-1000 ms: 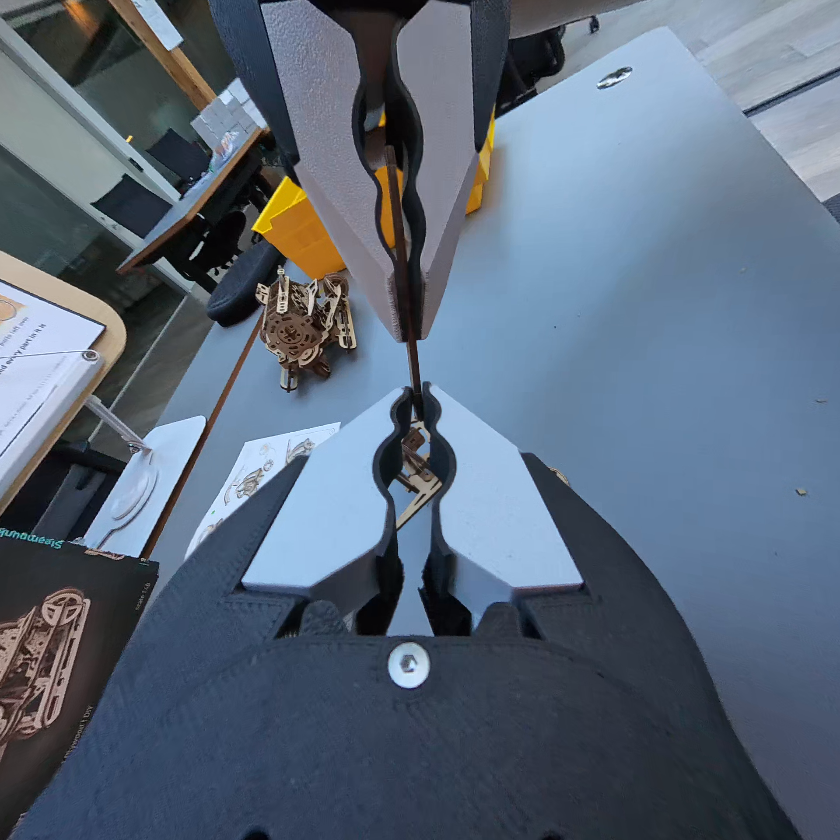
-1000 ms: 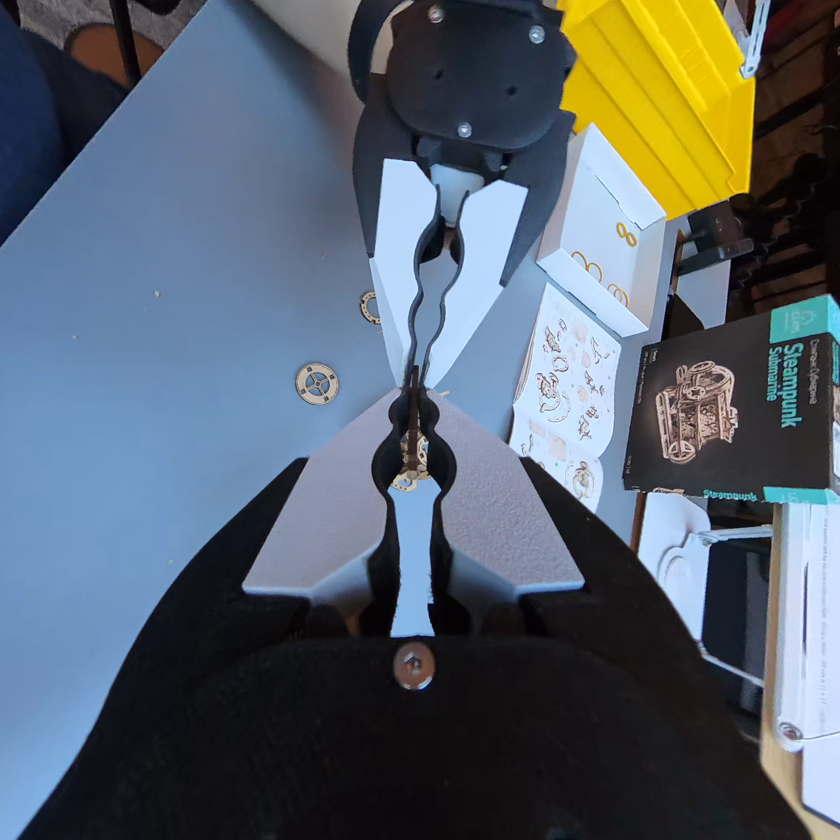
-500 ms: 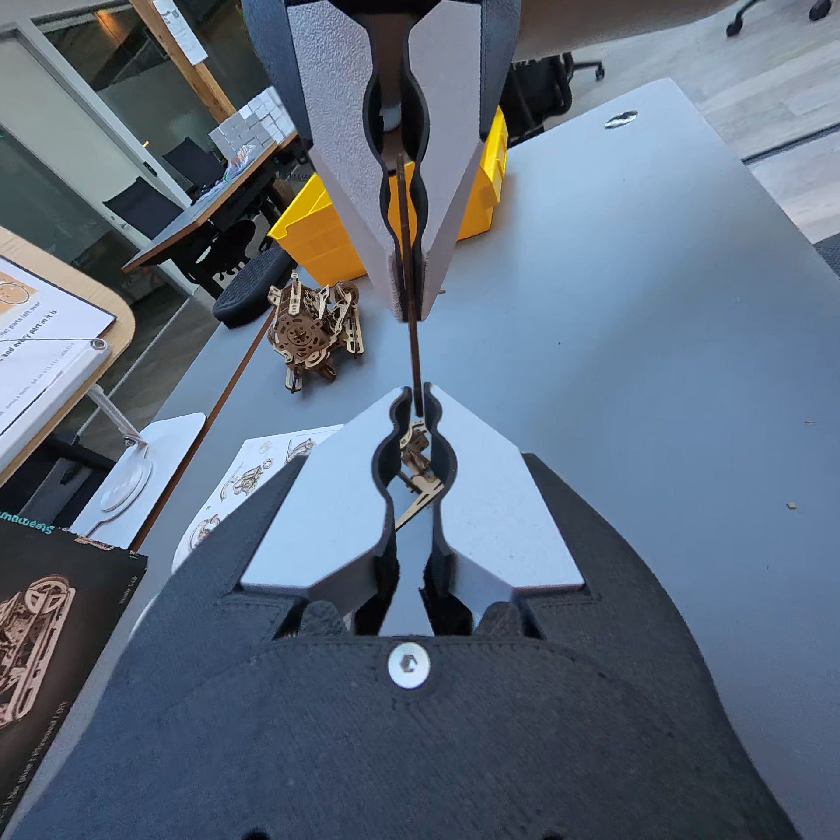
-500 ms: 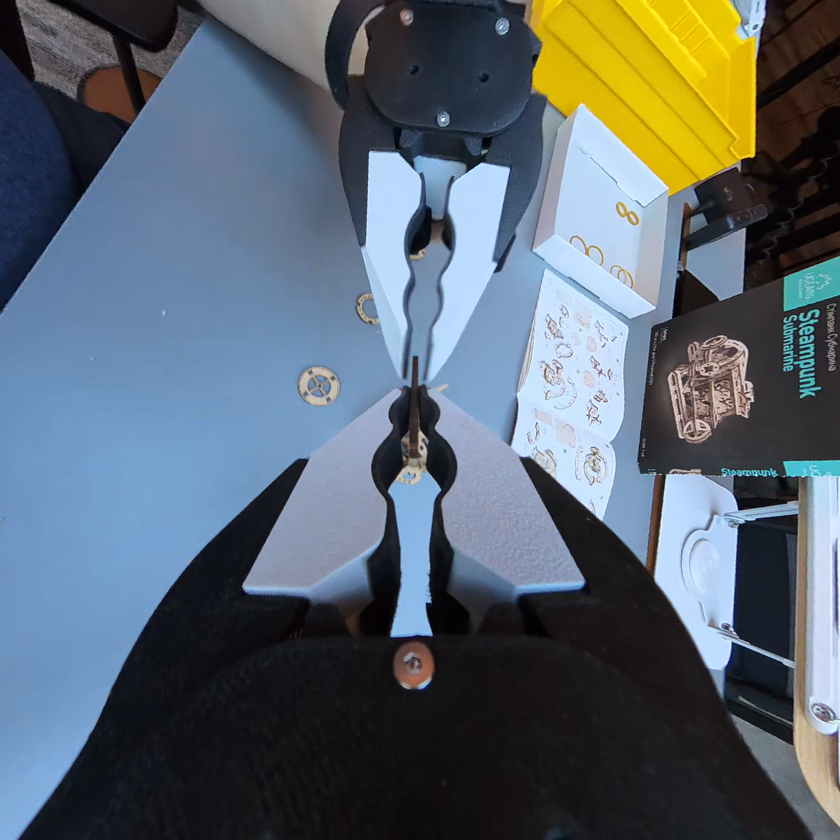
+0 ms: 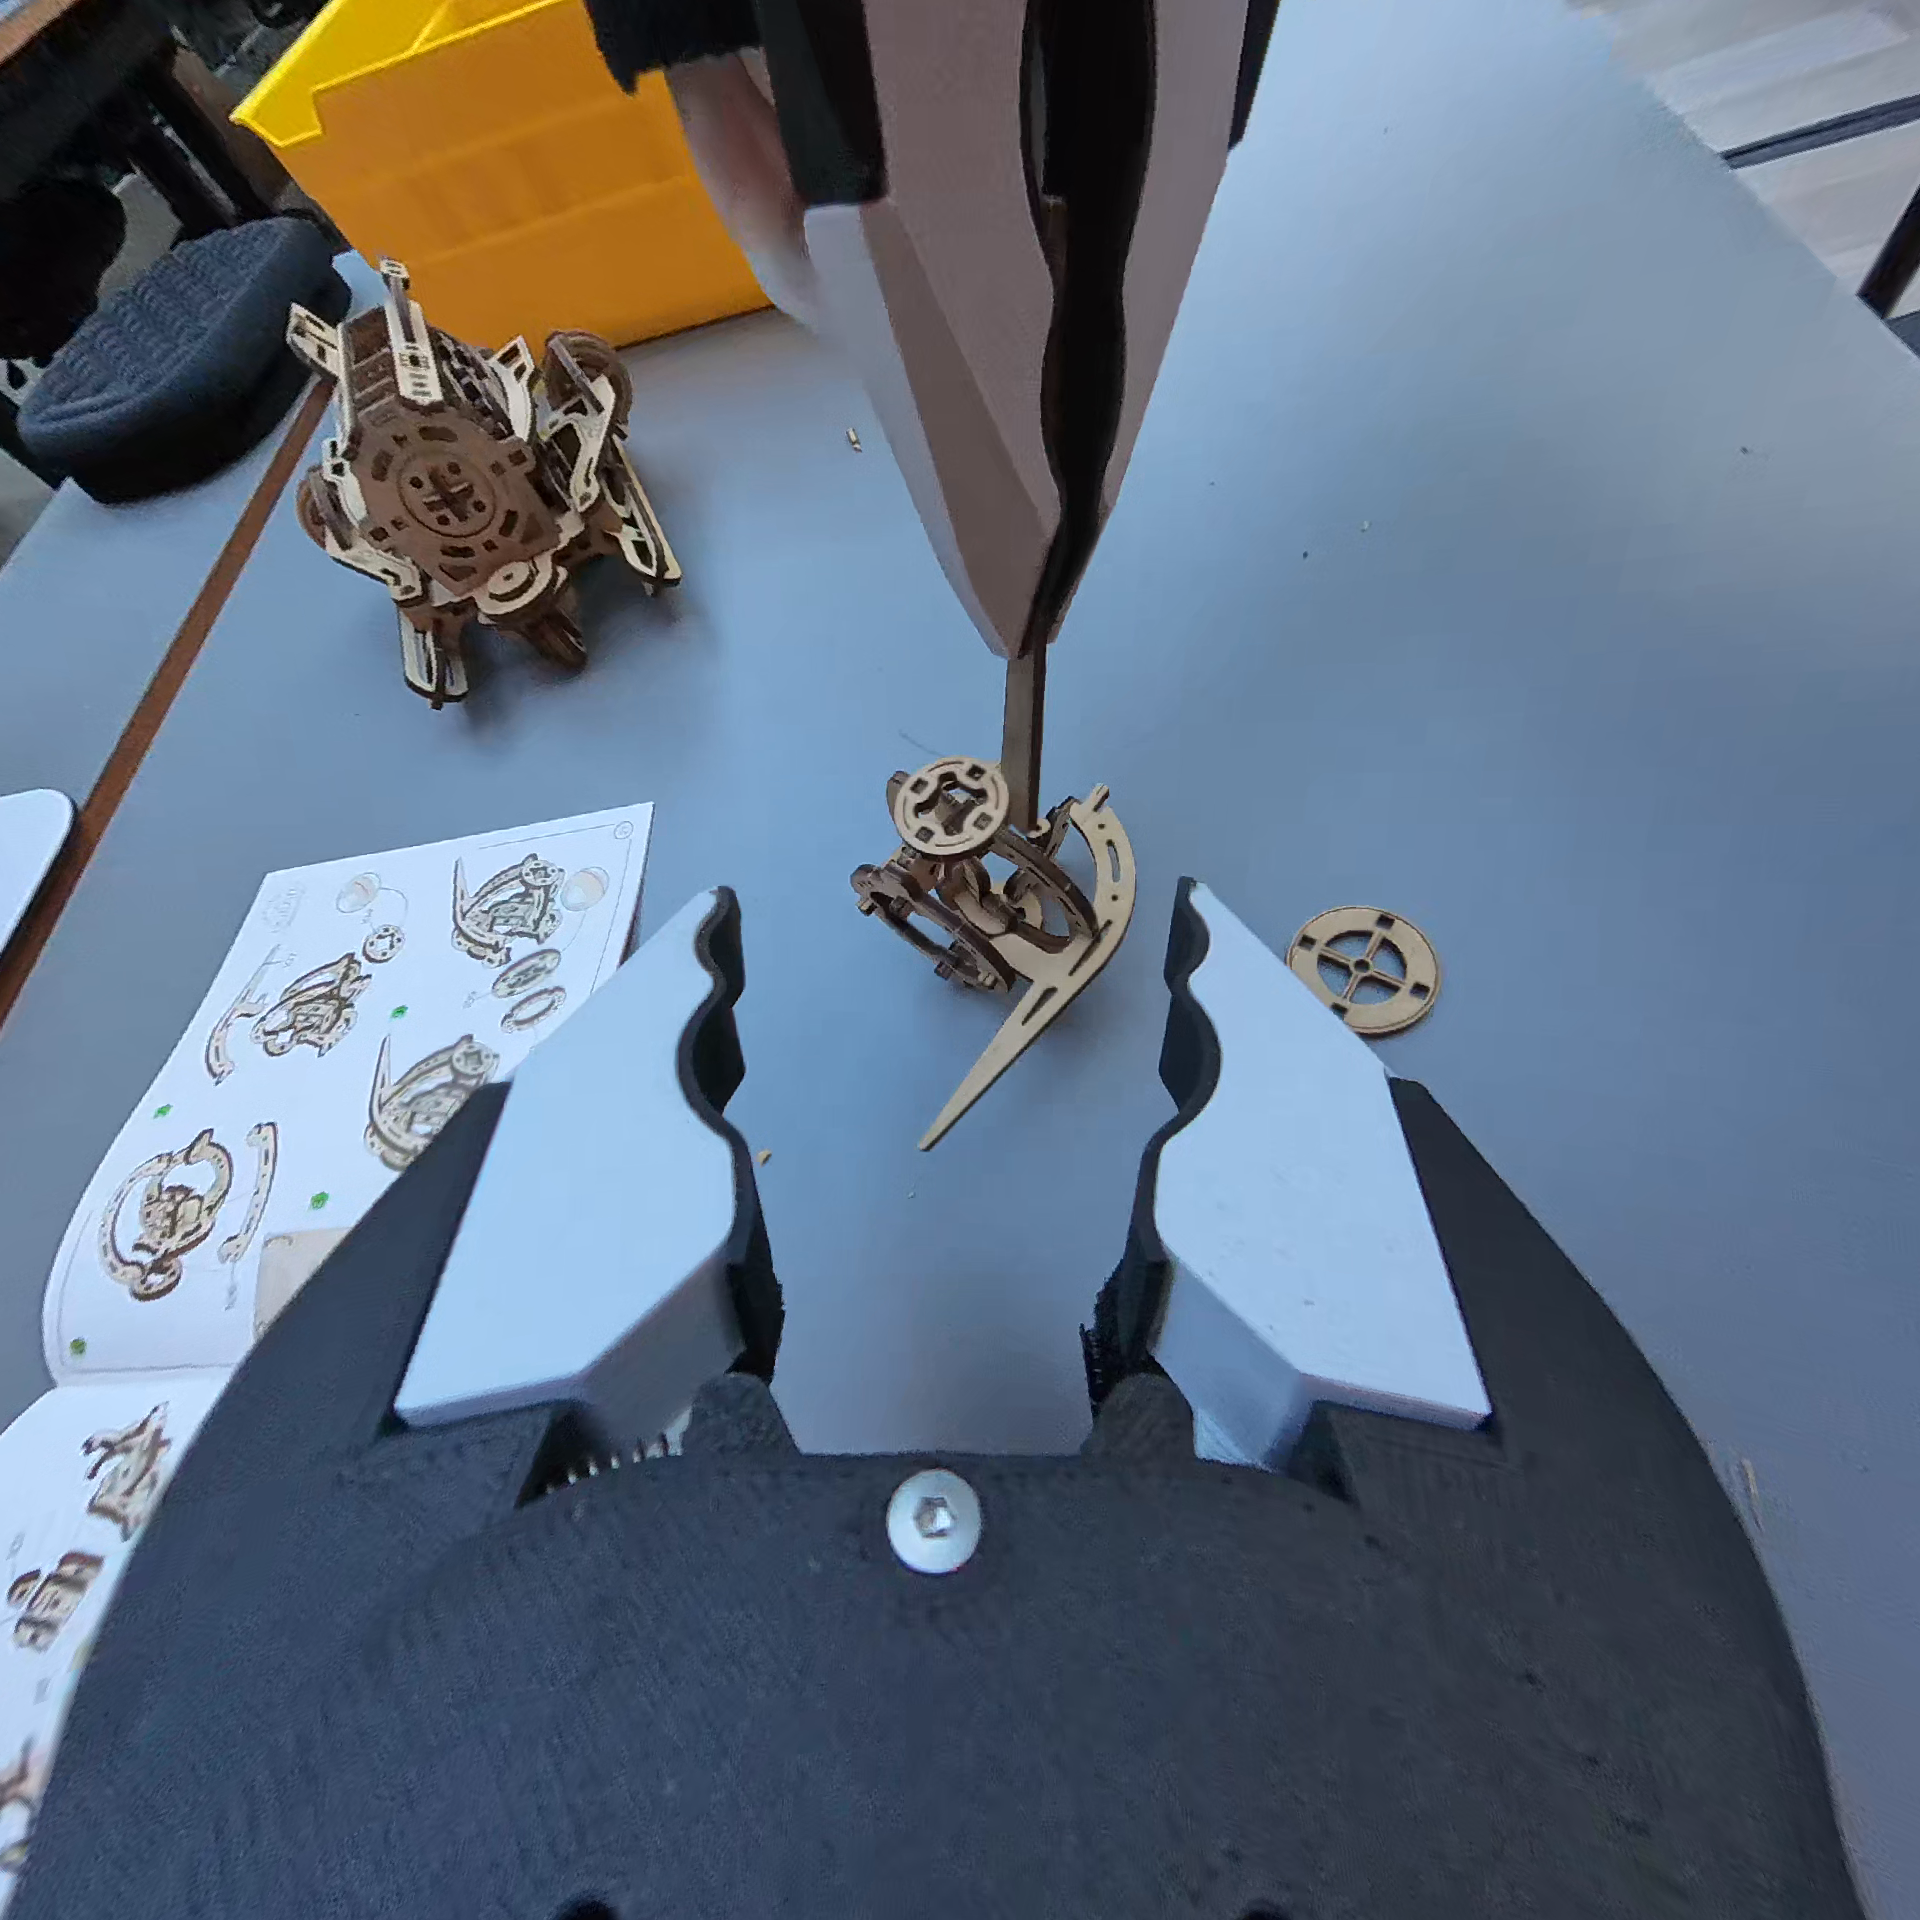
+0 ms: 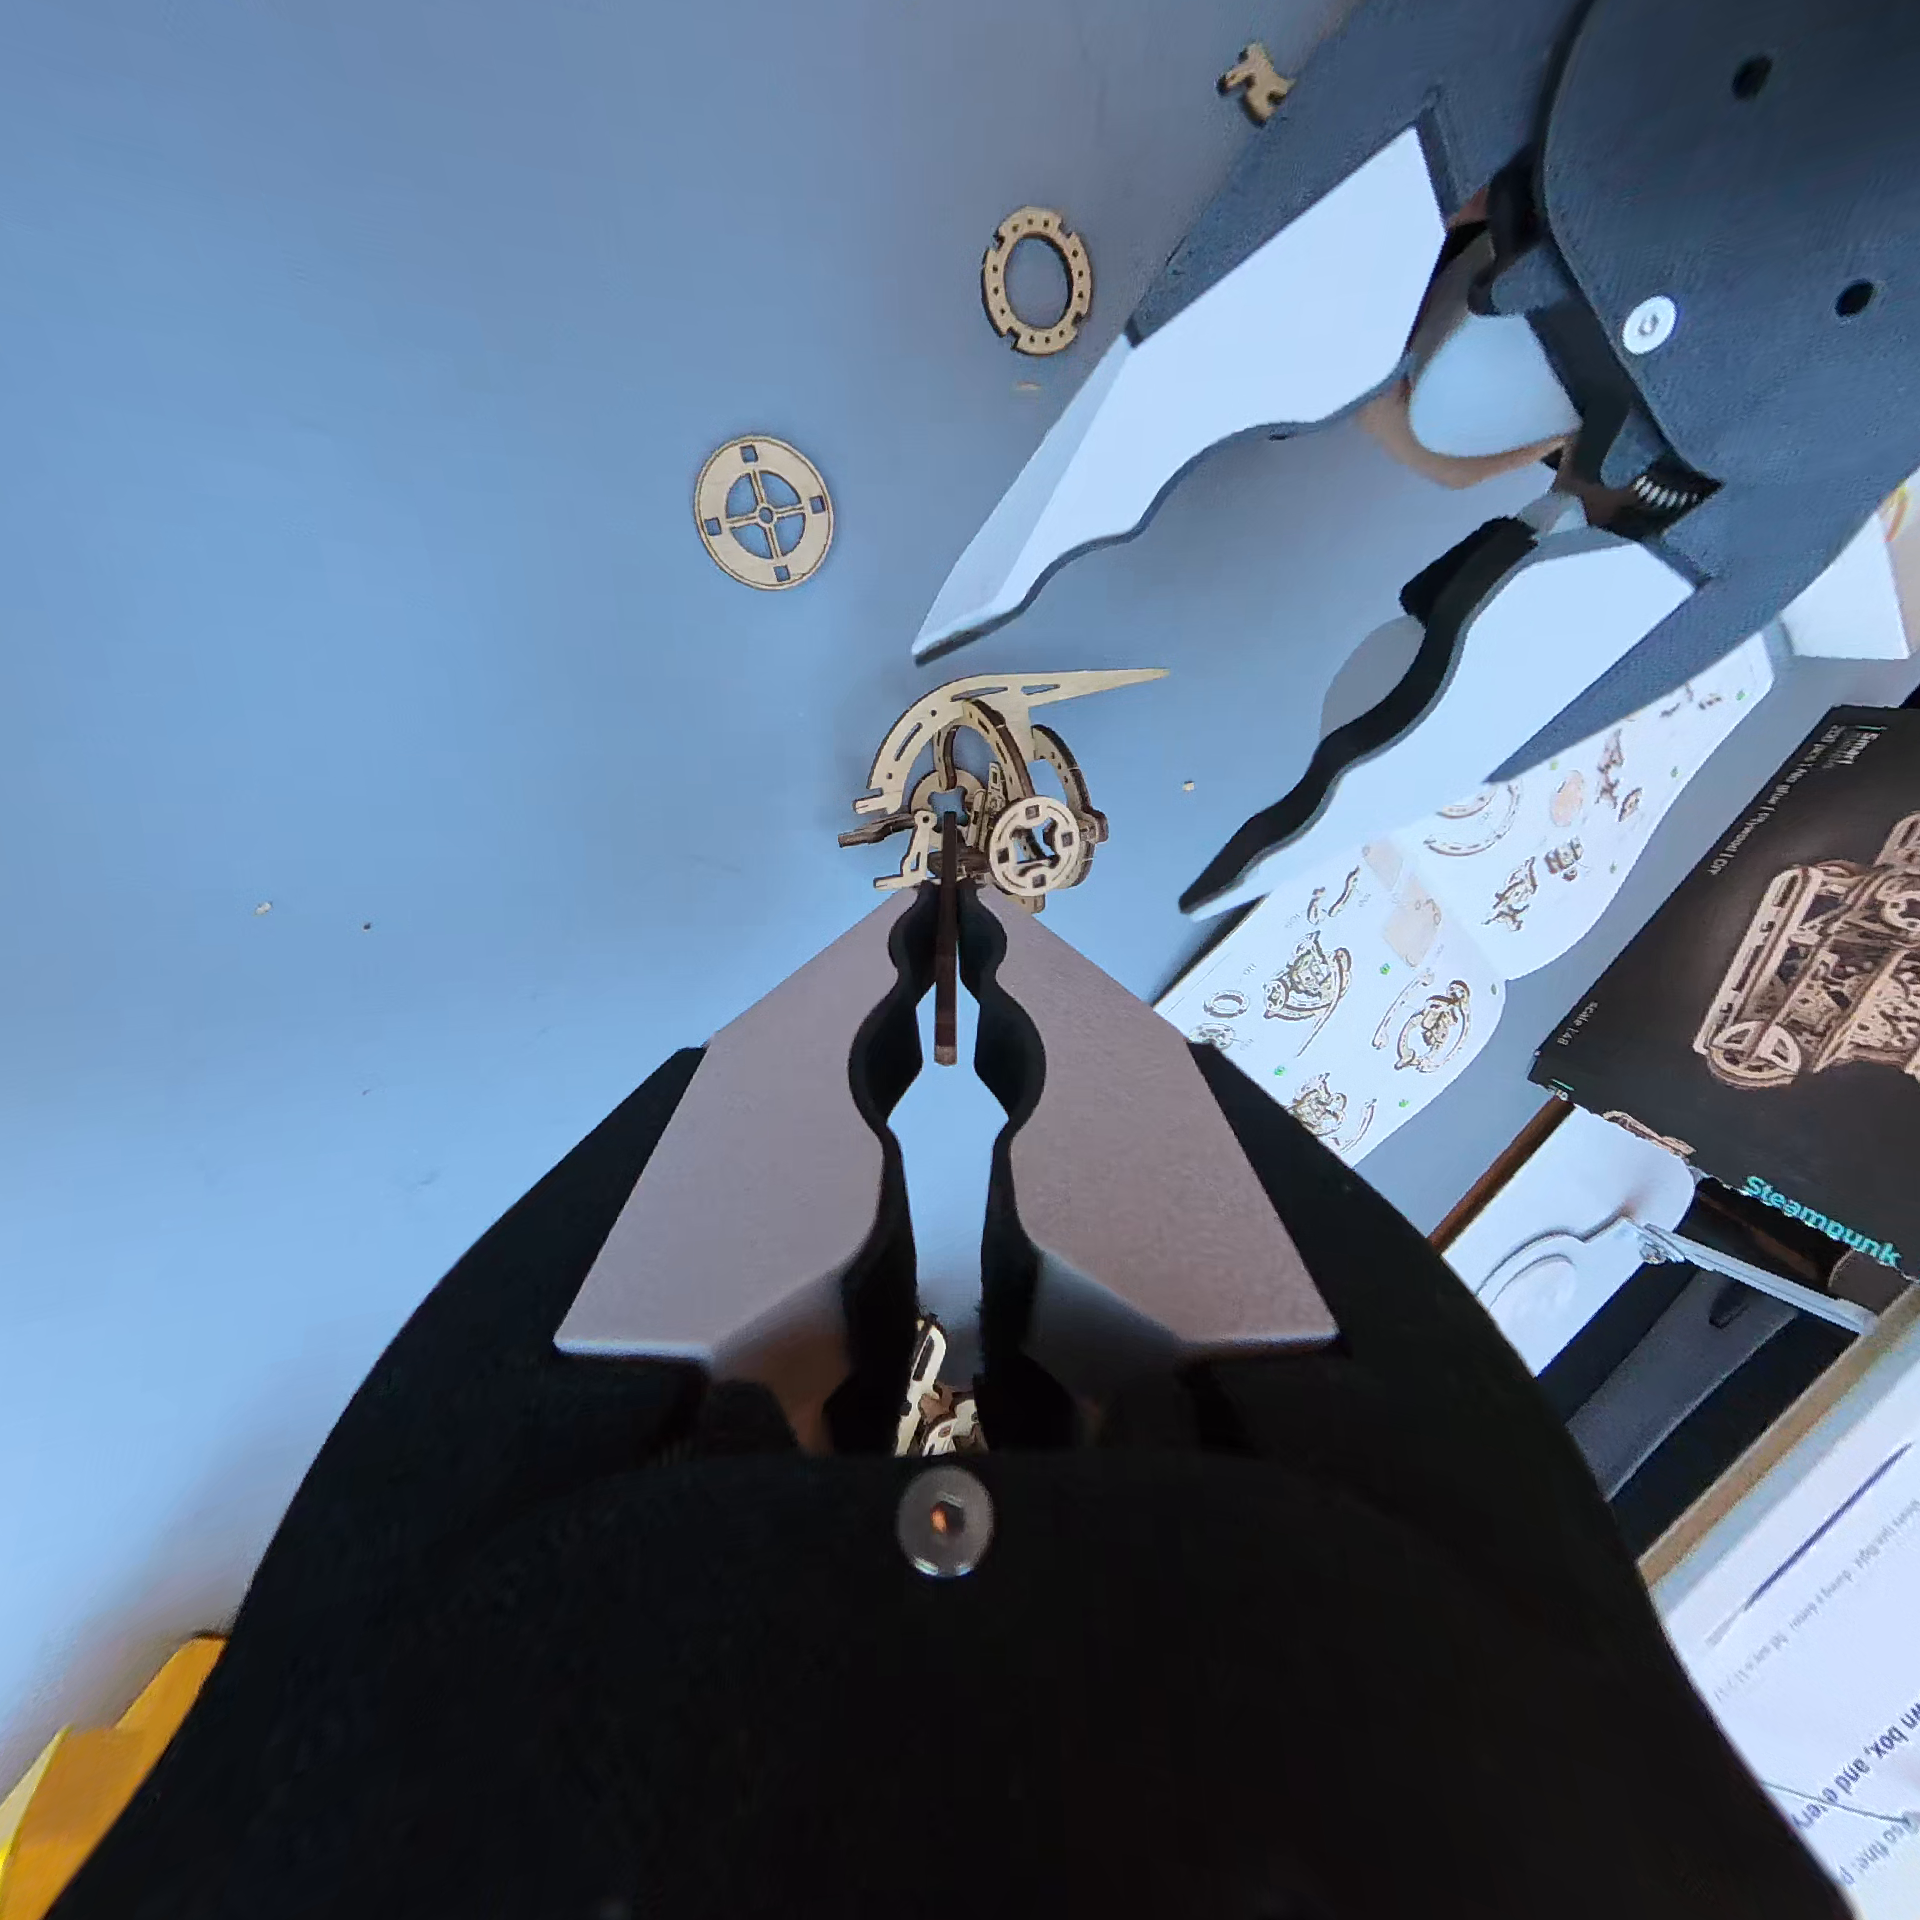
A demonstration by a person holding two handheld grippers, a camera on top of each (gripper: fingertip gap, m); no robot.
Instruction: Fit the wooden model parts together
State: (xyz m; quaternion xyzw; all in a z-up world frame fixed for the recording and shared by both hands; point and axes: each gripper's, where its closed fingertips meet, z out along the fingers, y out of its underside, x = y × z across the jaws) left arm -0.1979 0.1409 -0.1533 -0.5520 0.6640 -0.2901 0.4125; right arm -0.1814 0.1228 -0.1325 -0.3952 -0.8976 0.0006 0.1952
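A small wooden sub-assembly [image 5: 987,904] of arcs and a round hub stands on the grey table [image 5: 1507,623]. It also shows in the right wrist view [image 6: 977,800]. My right gripper [image 6: 940,906] is shut on a thin dark wooden strip [image 6: 943,987]. In the left wrist view it [image 5: 1029,639] comes down from above, and the strip's [image 5: 1023,727] lower end meets the sub-assembly. My left gripper [image 5: 954,891] is open and empty, with its fingers on either side of the sub-assembly and apart from it. It also shows in the right wrist view [image 6: 1051,777].
A loose spoked disc [image 5: 1363,971] lies right of the sub-assembly. A ring [image 6: 1037,281] and a small piece [image 6: 1257,94] lie farther off. A larger built model [image 5: 468,488], a yellow bin [image 5: 499,156], an instruction booklet [image 5: 343,1039] and a black box [image 6: 1766,935] are at the left side. My right fingertips sit around 4 centimeters from my left ones. The loose spoked disc [image 5: 1363,971] sits 5 centimeters or so from the ends of my left fingers. It turns up in the right wrist view [image 6: 769,509] as well.
My left gripper has opened, let go of the strip and drawn back. My right gripper has come down with the strip onto the sub-assembly.
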